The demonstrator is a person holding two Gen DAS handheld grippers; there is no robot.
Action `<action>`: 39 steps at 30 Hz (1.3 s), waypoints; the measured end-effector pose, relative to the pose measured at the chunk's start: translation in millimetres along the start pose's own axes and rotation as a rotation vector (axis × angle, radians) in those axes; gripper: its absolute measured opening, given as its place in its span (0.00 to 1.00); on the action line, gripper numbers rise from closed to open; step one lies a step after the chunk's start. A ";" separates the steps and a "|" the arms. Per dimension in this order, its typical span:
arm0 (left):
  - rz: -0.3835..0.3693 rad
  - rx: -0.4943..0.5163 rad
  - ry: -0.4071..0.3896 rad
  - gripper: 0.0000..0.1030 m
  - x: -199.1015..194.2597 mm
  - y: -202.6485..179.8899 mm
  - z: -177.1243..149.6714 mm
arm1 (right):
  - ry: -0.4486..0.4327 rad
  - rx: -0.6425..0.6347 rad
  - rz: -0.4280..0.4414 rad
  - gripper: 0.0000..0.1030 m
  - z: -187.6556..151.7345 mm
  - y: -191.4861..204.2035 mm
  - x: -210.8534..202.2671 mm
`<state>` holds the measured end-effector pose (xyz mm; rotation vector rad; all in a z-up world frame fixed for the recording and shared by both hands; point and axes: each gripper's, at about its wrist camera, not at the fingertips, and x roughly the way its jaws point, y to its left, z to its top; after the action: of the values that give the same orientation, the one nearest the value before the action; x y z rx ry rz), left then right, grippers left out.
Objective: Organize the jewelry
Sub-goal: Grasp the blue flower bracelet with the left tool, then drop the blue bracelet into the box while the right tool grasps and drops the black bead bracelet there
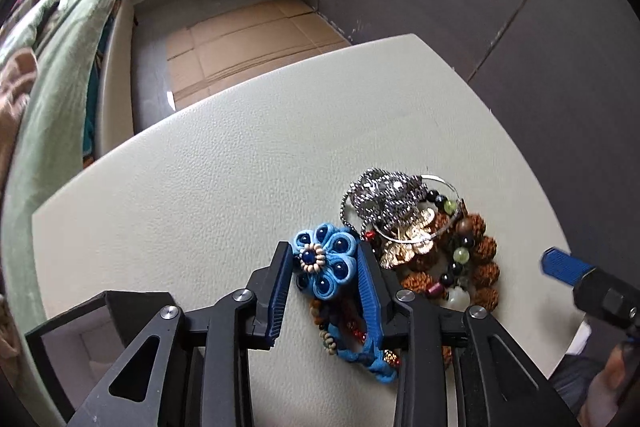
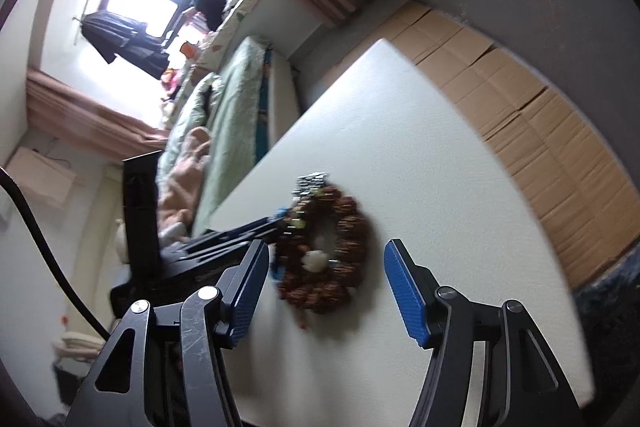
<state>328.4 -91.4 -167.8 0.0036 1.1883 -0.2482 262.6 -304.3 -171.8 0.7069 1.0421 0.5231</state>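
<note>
Jewelry pile (image 1: 420, 239) sits lower right of centre in the left wrist frame, on a pale textured table top (image 1: 208, 163): a blue fabric flower bracelet (image 1: 326, 259), a brown seed-bead bracelet (image 1: 482, 267), a silver bead chain (image 1: 384, 195), gold-coloured discs (image 1: 408, 247), a thin wire hoop with dark and green beads (image 1: 444, 203), all overlapping and touching. Left gripper (image 1: 324, 263) stands spread, one finger on each side of the blue flower, the right finger lying against or just over the flower's cord and the seed beads; whether the pads touch the flower cannot be told. Right gripper (image 2: 326, 271) is also spread and holds nothing, hovering near the seed-bead bracelet (image 2: 324, 251) in the blurred lower middle of its frame; one of its blue pads (image 1: 558, 265) shows at the right edge of the left view. Risks, as judged: the bracelet's braided tail runs under the right finger and among red and brown beads, so a closing and lift could drag neighbours along or scatter them. The soft flower may squash or slip from ribbed pads. The silver chain looks looped around the hoop; any pull could tighten that tangle. The pile also lies near the table's near edge, so dragged pieces could drop off.
</note>
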 end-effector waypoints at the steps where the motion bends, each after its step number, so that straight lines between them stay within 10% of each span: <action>1: -0.015 -0.022 0.000 0.27 -0.8 4.2 0.1 | 0.010 0.008 0.014 0.60 2.5 1.1 4.9; 16: -0.100 -0.070 -0.112 0.22 -64.9 7.3 -16.6 | 0.109 0.094 0.039 0.38 21.2 7.9 74.3; 20: -0.101 -0.074 -0.146 0.22 -84.1 8.5 -20.4 | 0.118 0.098 0.010 0.10 18.2 7.7 81.7; 39: -0.106 -0.178 -0.292 0.22 -162.8 55.1 -56.8 | 0.040 0.023 0.097 0.10 18.1 46.9 34.5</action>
<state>230.1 0.7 -46.8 -0.2449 0.9172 -0.2268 290.6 -254.1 -151.6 0.7729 1.0560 0.6123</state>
